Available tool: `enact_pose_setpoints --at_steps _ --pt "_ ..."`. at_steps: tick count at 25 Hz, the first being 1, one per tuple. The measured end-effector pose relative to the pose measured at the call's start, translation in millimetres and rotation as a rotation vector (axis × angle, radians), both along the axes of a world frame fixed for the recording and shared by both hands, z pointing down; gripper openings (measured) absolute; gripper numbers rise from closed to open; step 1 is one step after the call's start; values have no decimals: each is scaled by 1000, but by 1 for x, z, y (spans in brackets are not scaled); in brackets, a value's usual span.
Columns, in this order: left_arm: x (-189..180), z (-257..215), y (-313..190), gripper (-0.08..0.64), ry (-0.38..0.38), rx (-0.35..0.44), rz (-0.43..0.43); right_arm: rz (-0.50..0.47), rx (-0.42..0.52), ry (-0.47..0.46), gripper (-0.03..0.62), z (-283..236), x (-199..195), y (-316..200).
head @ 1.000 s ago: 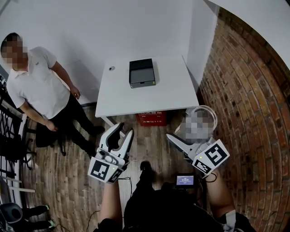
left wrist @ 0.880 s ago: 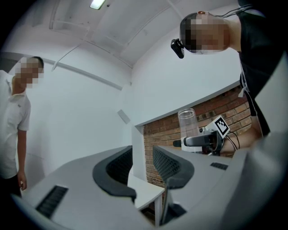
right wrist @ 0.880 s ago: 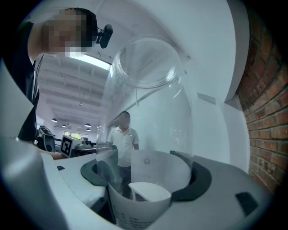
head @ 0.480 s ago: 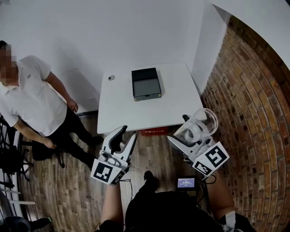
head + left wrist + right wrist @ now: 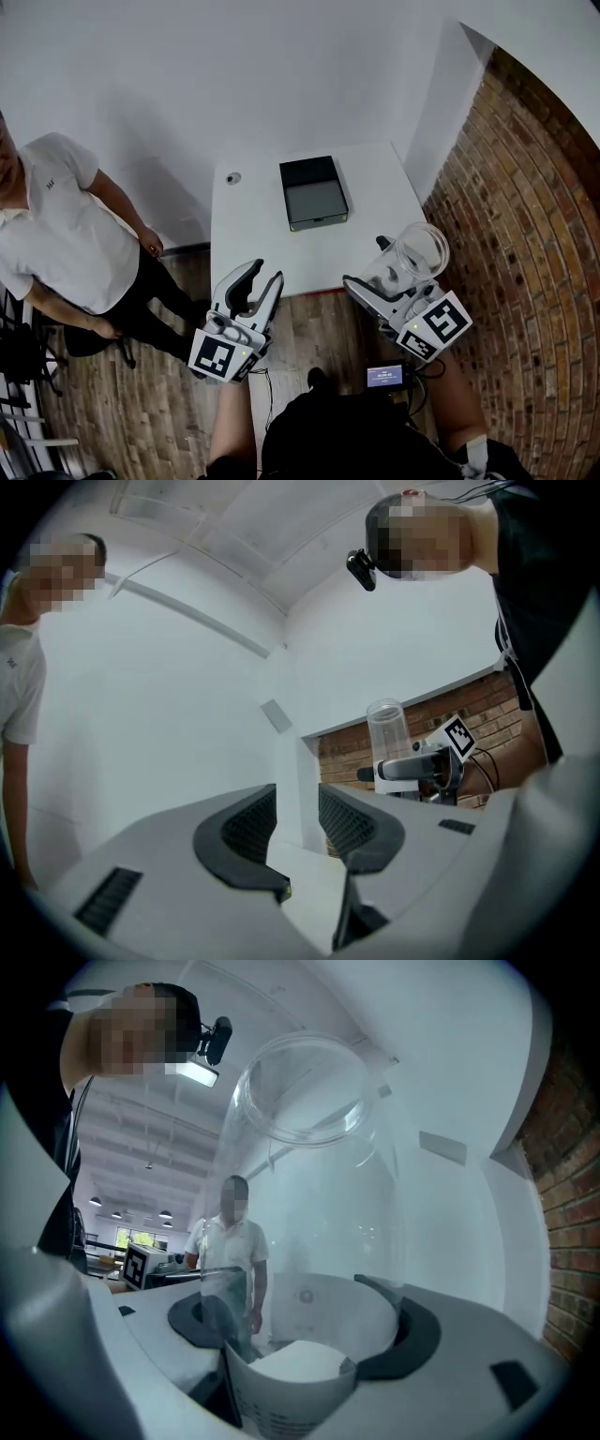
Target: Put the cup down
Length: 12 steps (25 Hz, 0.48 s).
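A tall clear plastic cup (image 5: 416, 253) stands upright between the jaws of my right gripper (image 5: 371, 264), which is shut on its lower part, over the wooden floor just off the near right corner of the white table (image 5: 258, 234). In the right gripper view the cup (image 5: 309, 1185) fills the middle, with the dark pads (image 5: 417, 1335) on either side of its base. My left gripper (image 5: 259, 280) hovers at the table's near edge, open and empty. From the left gripper view (image 5: 295, 822) the cup (image 5: 385, 731) shows to the right.
A black box (image 5: 317, 192) and a small round object (image 5: 232, 177) lie on the table. A person in a white shirt (image 5: 56, 234) stands to the left of it. A brick wall (image 5: 525, 244) runs along the right, a white wall behind.
The table has drawn nearer to both grippers and lies lower in the head view. The cup stays held in the right gripper. The left gripper is still open.
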<state>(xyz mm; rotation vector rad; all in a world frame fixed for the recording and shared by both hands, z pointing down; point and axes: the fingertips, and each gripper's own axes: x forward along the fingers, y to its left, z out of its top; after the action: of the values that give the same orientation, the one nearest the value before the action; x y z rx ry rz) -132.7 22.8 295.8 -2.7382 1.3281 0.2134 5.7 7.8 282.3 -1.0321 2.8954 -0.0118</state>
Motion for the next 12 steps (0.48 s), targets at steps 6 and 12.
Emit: enact_pose_setpoints --at_steps 6,12 --pt "-14 4 -19 132 8 -8 11 13 -5 13 379 5 -15 -16" --pt "-16 12 -34 131 -14 -23 -1 17 -9 29 379 7 -15 -30"
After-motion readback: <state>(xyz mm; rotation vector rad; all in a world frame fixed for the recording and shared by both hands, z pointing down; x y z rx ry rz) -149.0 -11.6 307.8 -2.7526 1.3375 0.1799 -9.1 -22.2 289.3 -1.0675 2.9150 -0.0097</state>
